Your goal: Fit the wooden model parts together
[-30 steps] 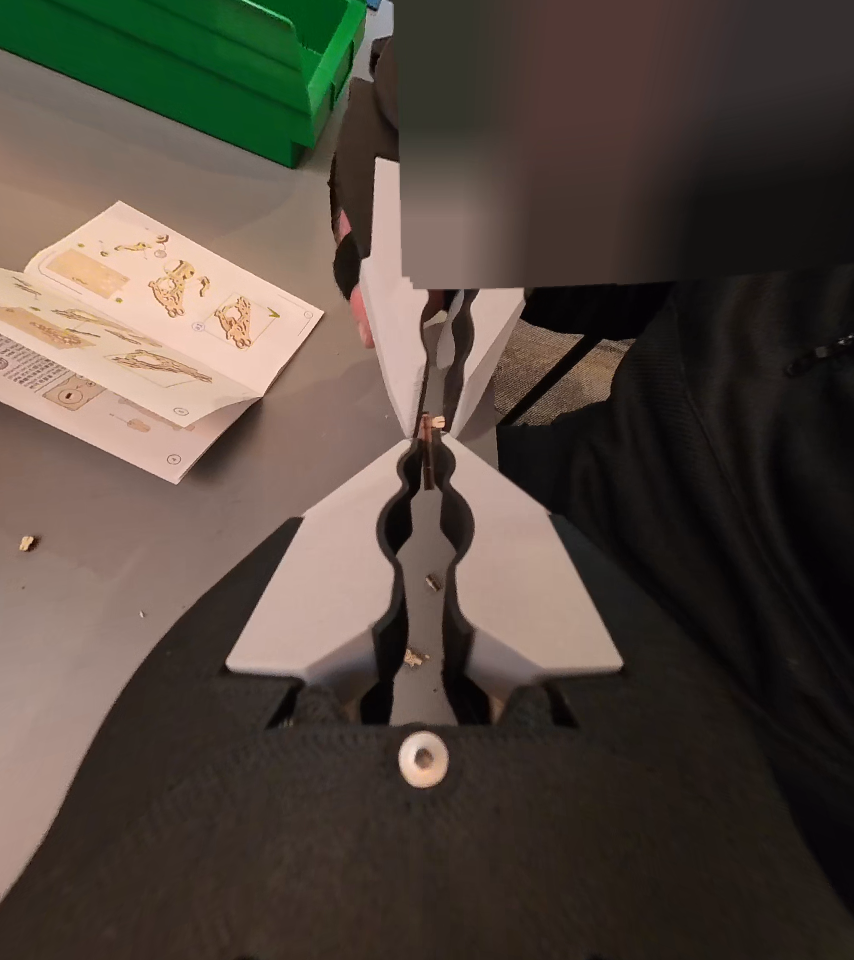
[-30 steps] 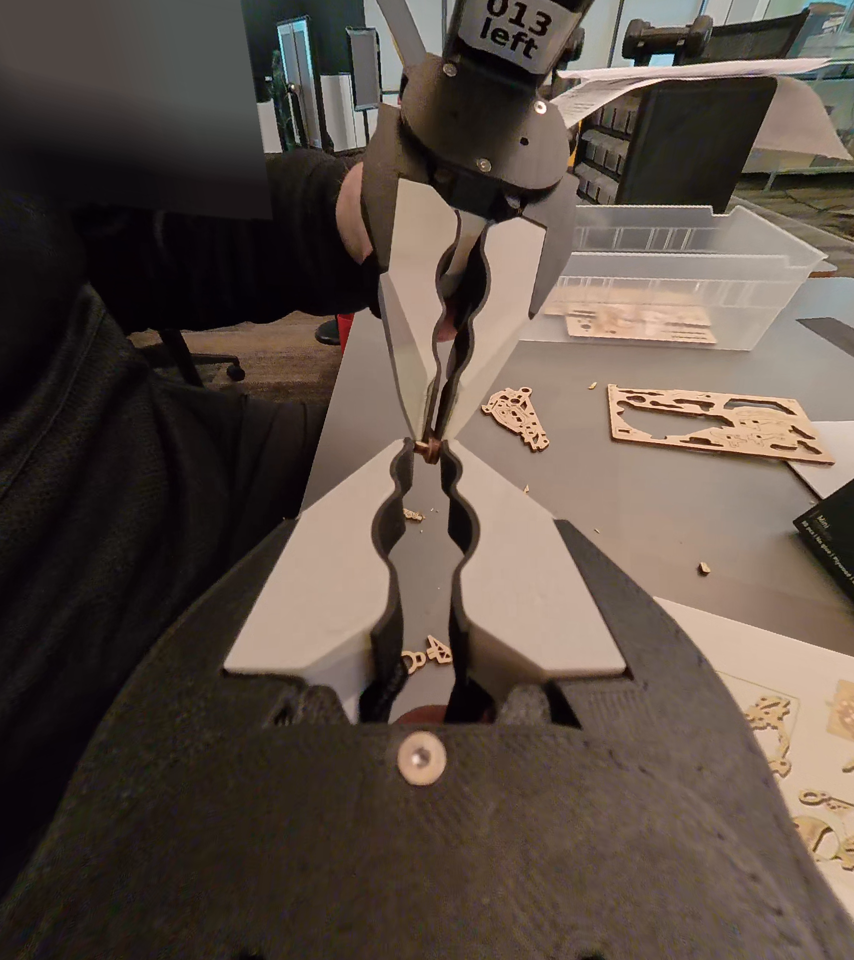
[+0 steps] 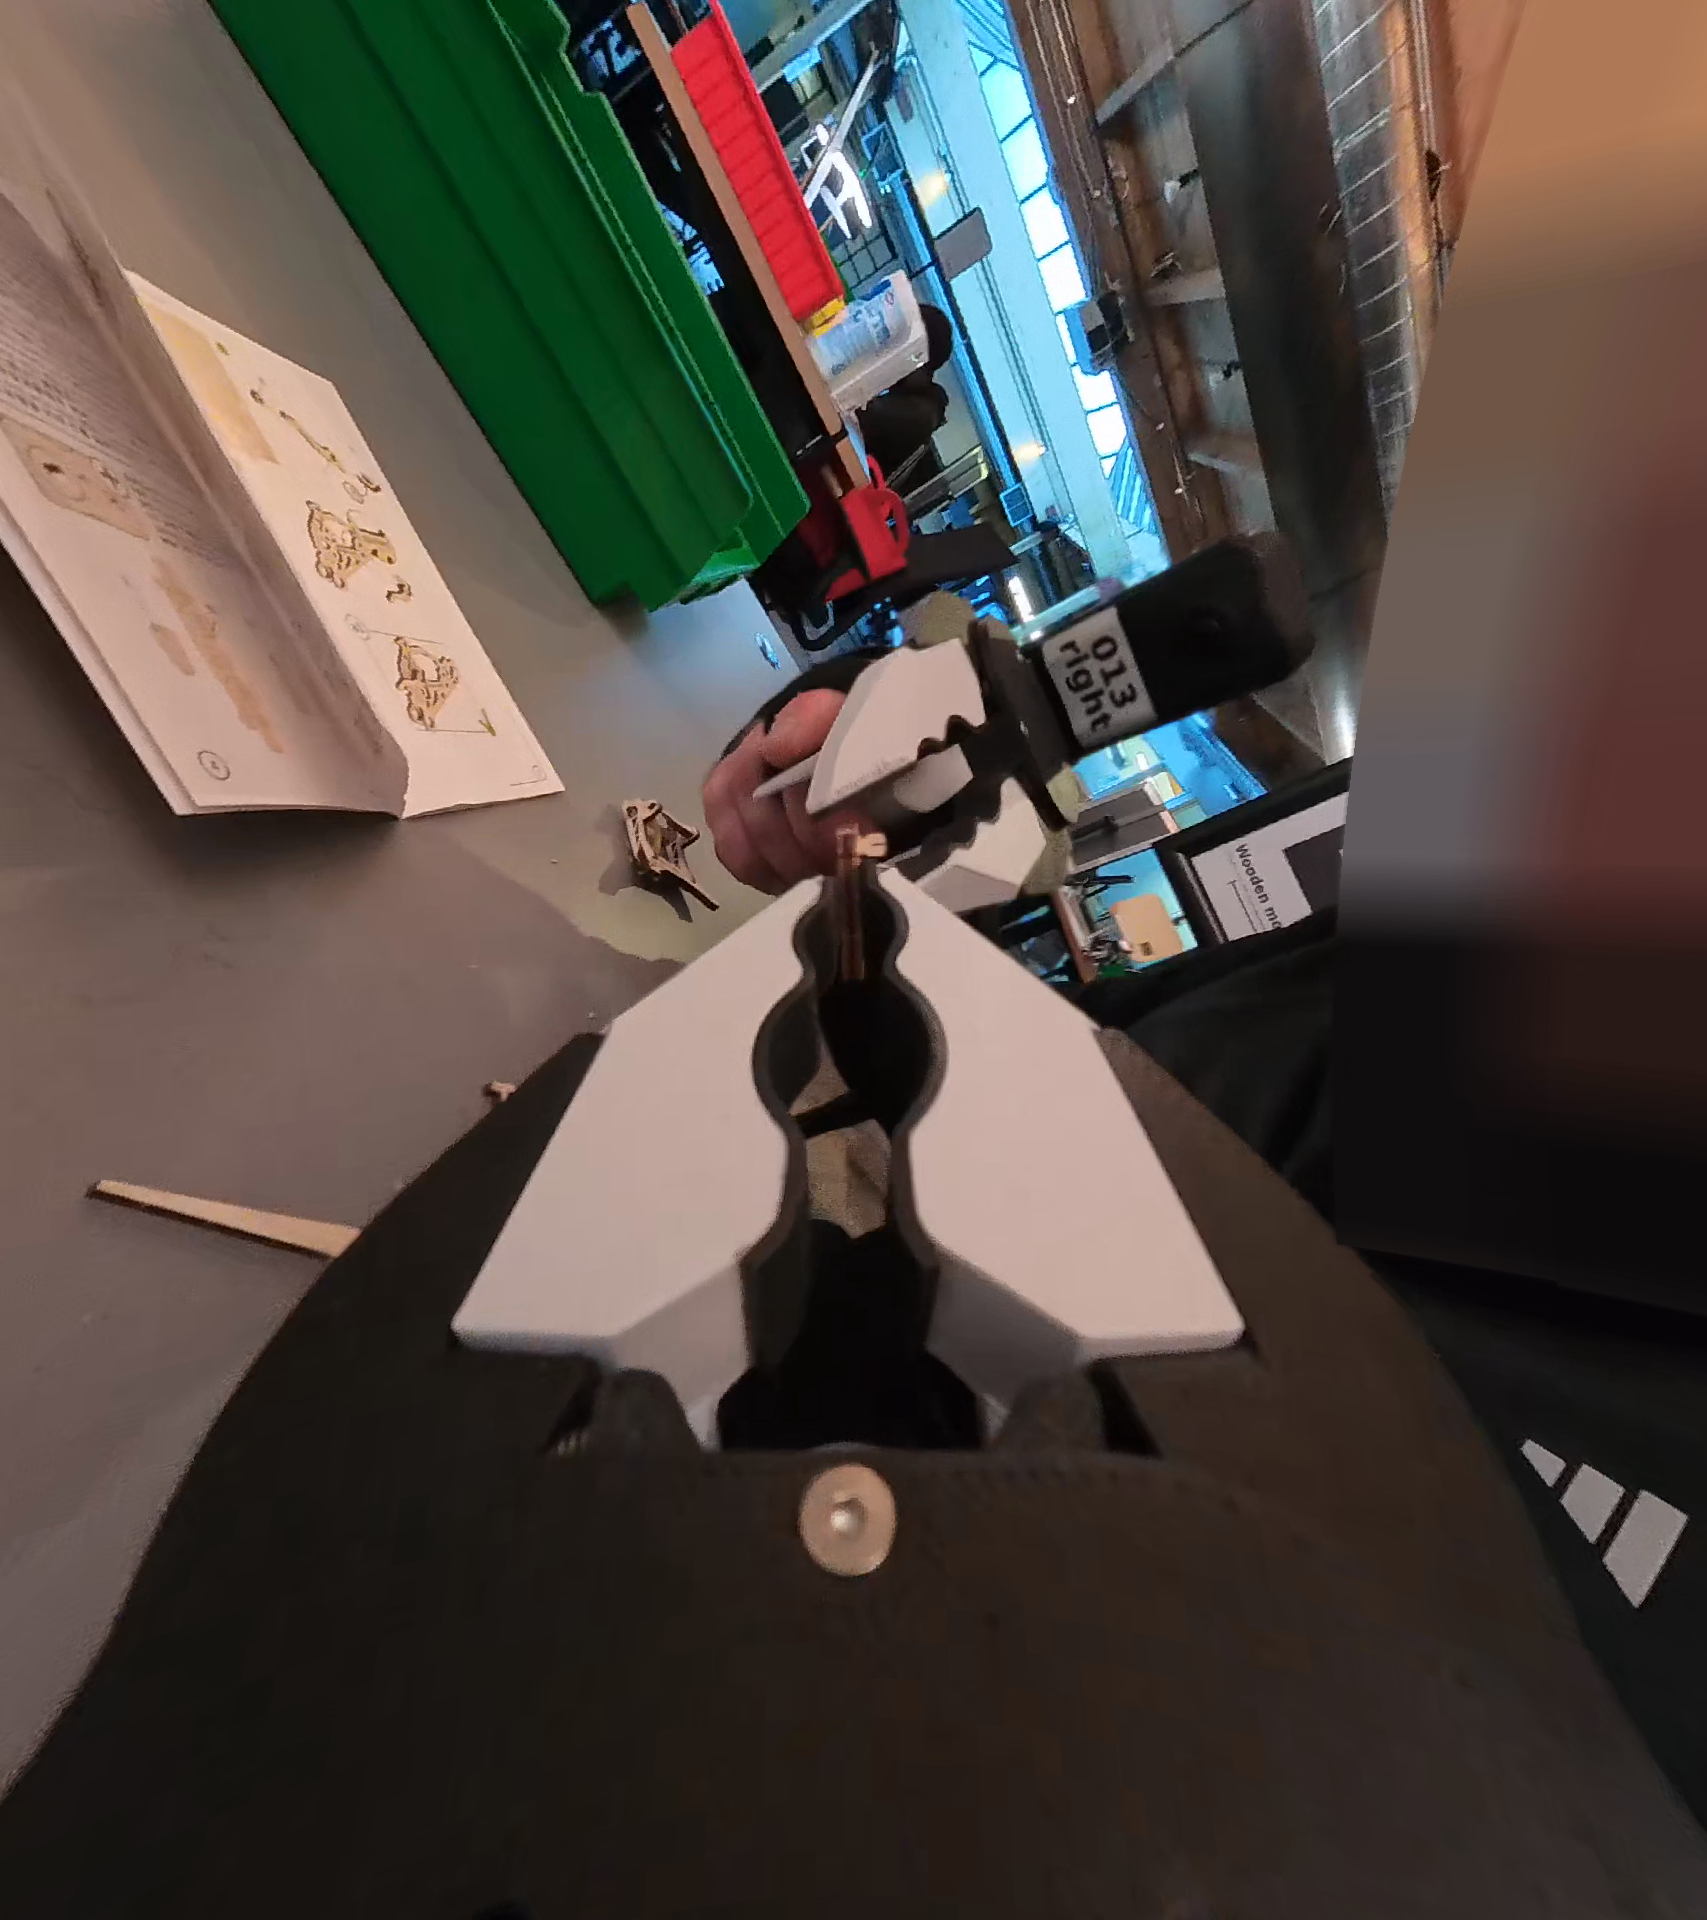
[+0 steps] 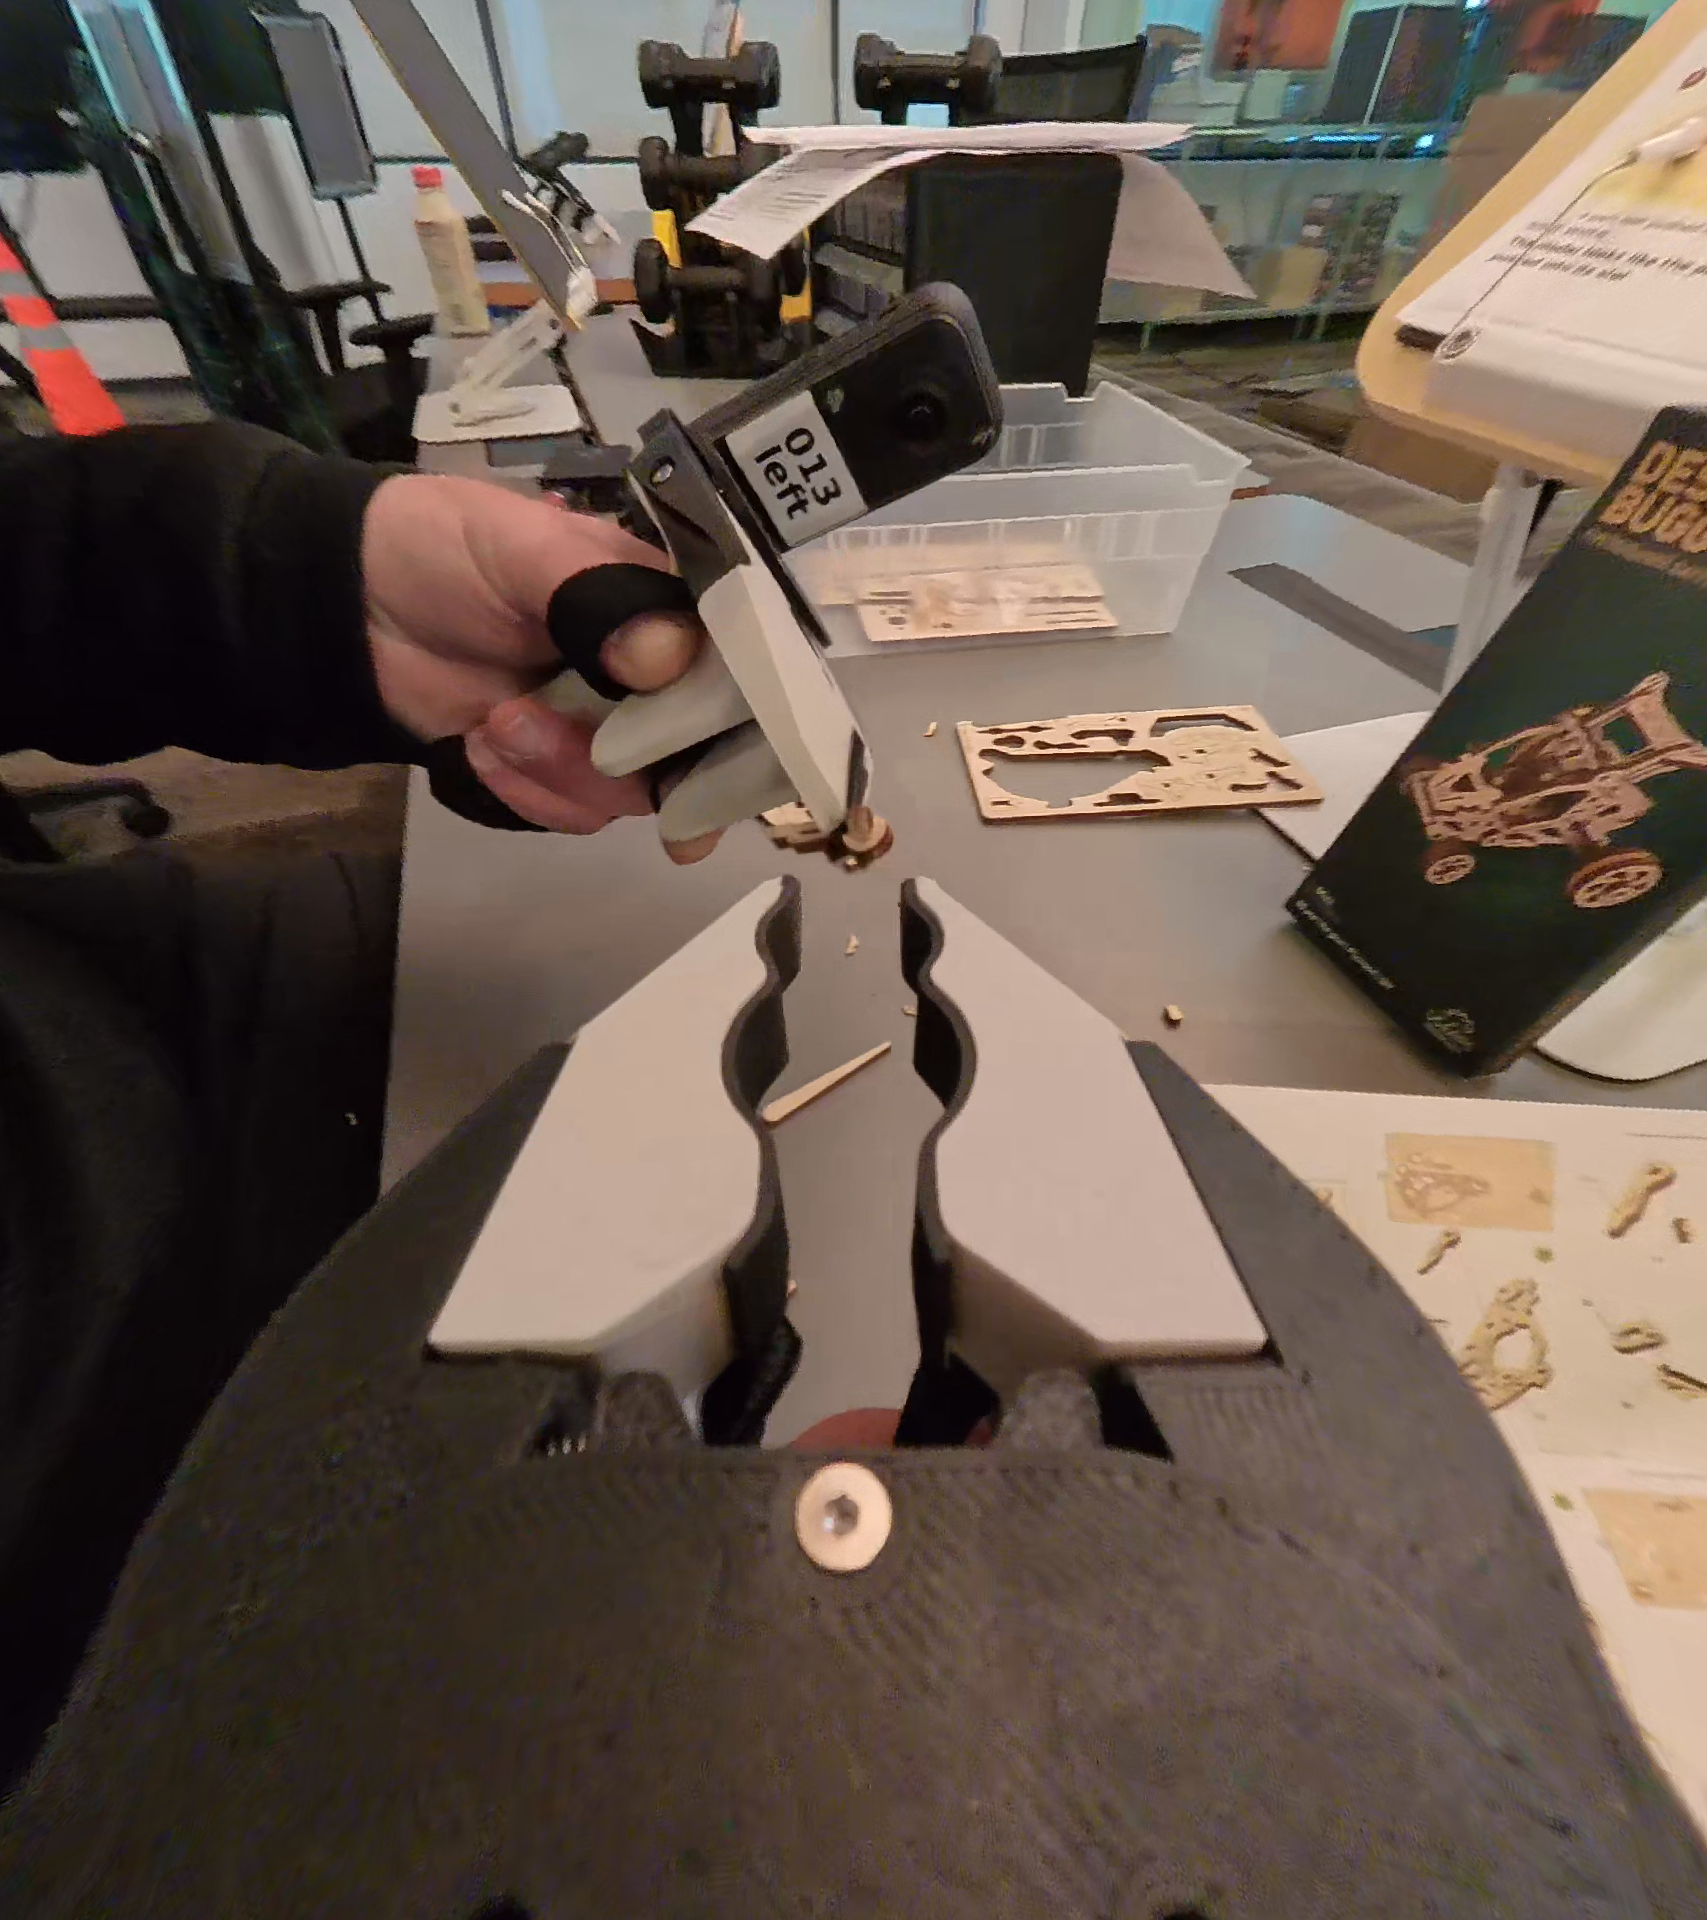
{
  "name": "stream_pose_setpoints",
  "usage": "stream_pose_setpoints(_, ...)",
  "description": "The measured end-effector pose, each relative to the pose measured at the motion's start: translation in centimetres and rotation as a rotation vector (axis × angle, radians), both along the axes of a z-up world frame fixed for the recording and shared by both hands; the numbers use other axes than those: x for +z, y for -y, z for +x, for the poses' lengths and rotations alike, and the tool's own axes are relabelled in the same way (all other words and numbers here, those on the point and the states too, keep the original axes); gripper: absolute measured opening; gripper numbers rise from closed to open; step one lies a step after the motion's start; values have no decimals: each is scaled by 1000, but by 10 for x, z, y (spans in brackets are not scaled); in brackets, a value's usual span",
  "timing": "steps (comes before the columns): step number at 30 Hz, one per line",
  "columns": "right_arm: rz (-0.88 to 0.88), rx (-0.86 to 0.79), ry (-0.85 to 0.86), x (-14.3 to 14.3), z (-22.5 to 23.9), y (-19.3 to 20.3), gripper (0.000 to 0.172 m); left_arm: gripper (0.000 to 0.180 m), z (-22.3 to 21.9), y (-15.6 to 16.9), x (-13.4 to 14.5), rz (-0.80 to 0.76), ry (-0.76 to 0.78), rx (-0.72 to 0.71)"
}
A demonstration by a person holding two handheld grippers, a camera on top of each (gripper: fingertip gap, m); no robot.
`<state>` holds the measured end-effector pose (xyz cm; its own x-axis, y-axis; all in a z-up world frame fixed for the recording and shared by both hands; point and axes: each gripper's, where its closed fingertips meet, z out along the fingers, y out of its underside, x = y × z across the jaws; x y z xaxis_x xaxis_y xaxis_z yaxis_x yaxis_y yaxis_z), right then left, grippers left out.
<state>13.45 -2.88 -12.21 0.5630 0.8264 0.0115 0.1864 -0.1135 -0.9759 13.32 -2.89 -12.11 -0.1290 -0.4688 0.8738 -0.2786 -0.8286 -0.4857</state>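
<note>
My left gripper (image 3: 851,883) is shut on a small wooden part (image 3: 851,920), a thin piece standing on edge between the pads. In the right wrist view the same part (image 4: 864,831) shows as a small round disc with a peg, pinched at the left gripper's tips (image 4: 844,805) above the grey table (image 4: 1088,935). My right gripper (image 4: 851,899) is open and empty, its tips just below and short of that part. In the left wrist view its white fingers (image 3: 890,727) hang just beyond the part, not touching it.
A green bin (image 3: 537,312), an open instruction booklet (image 3: 205,540), a small wooden assembly (image 3: 657,842) and a thin stick (image 3: 225,1216) lie on the table. A clear bin (image 4: 1088,499), a punched wooden sheet (image 4: 1140,764), a black box (image 4: 1597,748) and an instruction sheet (image 4: 1503,1299) are to the right. Both grippers' tips are close together, under 4 cm apart. About 12 cm separates my left fingertips from the thin stick (image 3: 225,1216).
A second ago both grippers' tips met on the small part. The right gripper has opened and drawn back. The left gripper has swung and tilted, still holding the part.
</note>
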Motion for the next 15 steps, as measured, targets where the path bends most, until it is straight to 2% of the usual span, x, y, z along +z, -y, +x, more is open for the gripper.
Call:
stream_pose_setpoints(7, 74, -42, 42, -1, 0, -5, 3, 1, 6, 2, -1, -50, -6, 16)
stream_pose_setpoints(15, 86, -61, 42, 0, 3, -5, 0, 6, 11, 3, 0, -37, -42, 29)
